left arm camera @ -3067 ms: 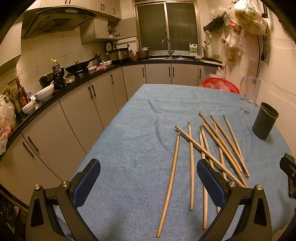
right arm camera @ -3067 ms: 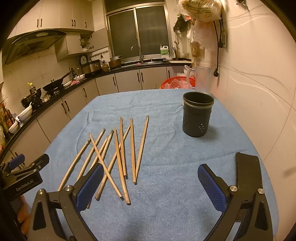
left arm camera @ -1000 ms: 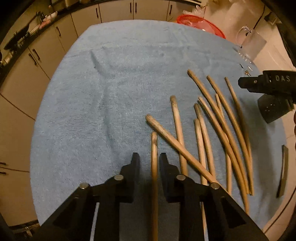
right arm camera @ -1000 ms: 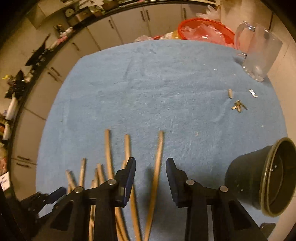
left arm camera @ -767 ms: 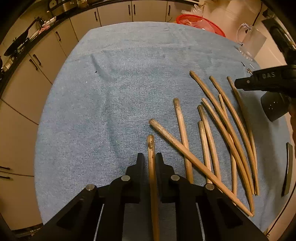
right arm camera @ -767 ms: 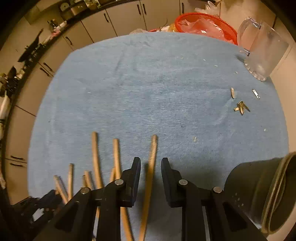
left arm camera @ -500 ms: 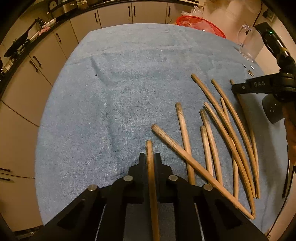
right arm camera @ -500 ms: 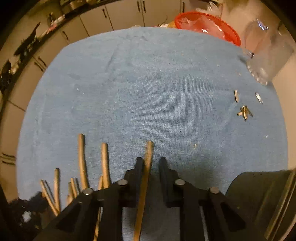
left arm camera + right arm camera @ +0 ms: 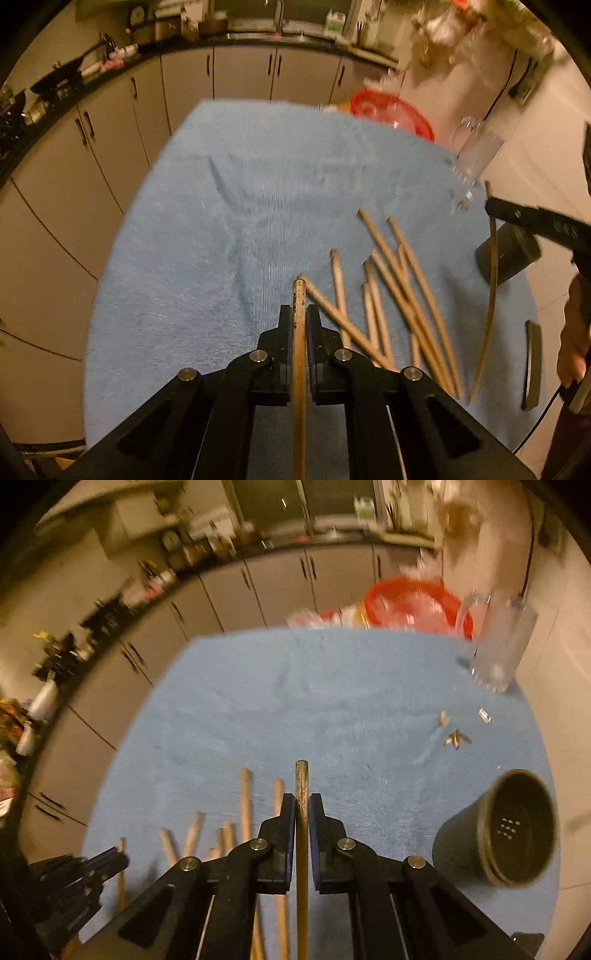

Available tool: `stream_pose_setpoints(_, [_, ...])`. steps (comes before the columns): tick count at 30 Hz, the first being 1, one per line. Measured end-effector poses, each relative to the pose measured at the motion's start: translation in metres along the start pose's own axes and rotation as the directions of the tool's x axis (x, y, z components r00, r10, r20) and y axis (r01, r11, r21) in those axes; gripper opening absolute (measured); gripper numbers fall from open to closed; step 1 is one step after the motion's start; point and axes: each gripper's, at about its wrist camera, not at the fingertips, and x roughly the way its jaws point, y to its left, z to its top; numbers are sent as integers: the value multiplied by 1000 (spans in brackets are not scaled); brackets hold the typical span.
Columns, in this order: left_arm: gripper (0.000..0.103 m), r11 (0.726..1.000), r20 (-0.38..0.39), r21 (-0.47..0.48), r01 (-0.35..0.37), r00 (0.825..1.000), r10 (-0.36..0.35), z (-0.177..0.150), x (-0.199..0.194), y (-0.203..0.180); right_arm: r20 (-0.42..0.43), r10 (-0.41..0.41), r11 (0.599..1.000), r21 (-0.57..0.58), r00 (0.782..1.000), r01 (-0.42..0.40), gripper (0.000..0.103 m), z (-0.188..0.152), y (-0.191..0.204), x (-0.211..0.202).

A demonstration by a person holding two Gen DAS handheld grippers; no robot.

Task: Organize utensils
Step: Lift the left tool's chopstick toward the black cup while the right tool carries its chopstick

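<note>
Your left gripper (image 9: 298,325) is clamped on one chopstick (image 9: 298,354); your right gripper (image 9: 302,812) pinches another chopstick (image 9: 302,834), the dark holder (image 9: 513,830) at its three o'clock

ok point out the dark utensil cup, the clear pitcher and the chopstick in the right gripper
dark utensil cup (image 9: 458,849), right wrist view, outer wall
clear pitcher (image 9: 506,646), right wrist view, body
chopstick (image 9: 301,786), right wrist view, shaft near tip

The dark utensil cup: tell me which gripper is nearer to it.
Right. The right gripper, shut on a chopstick, has the dark utensil cup close by on its right. The left gripper holds its own chopstick beyond the loose chopsticks.
</note>
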Motion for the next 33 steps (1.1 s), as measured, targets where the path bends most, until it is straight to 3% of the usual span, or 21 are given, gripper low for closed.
stream_pose_setpoints(6, [7,1000,154,1,13,988,-13,-12,-57,-15,204,83,996,-32,976,-78,8,-32,9,-71])
stream_pose_setpoints(10, [7,1000,232,22,5,973,-10,-20,-82,-29,286,64,997,-62,956,-48,8,-48,24,-100])
stream_pose_setpoints(14, [7,999,275,44,-2,961,-10,-23,-98,-40,314,74,997,-53,947,-60,8,-60,28,-116])
stream_pose_setpoints(33, [7,998,330,68,18,943,-39,-24,-139,-56,390,87,996,-5,917,-92,7,-70,5,-145])
